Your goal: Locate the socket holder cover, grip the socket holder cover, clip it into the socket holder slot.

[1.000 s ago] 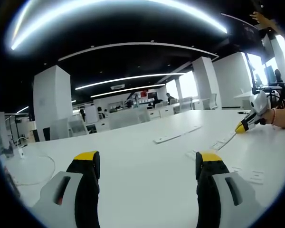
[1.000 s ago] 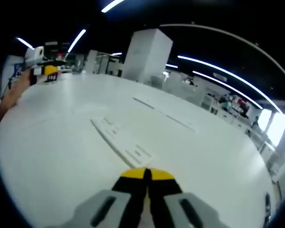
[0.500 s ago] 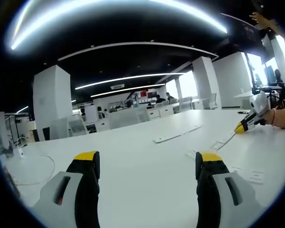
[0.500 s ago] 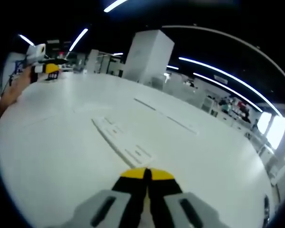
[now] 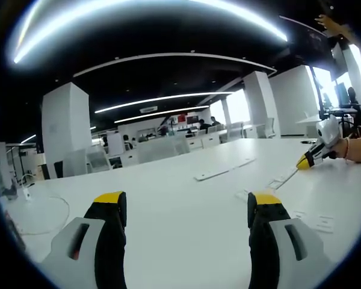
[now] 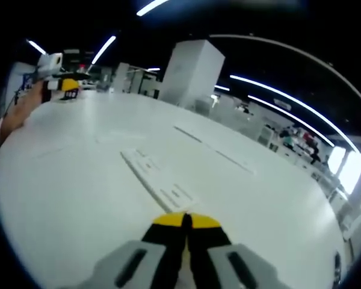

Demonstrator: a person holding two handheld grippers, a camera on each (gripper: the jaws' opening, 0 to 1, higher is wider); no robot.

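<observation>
Right gripper view has tilted slightly since a second ago; things on the table [image 6: 66,180] haven't moved. Left gripper [image 5: 186,208]: jaws wide, holding nothing, low over the table. Right gripper [image 6: 185,221]: jaws pressed together, whether anything is pinched can't be told. Socket strip [image 6: 159,180] lies just ahead of it; cover not identifiable.

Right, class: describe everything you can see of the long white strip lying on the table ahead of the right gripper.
The long white strip looks like flat, matt plastic, set flush on the white table. It runs diagonally away from the right gripper, whose yellow-tipped jaws are shut just short of its near end. Faint rectangular outlines mark its surface, like socket panels. Nothing rests on it. Whether the gripper touches it cannot be told.
</observation>
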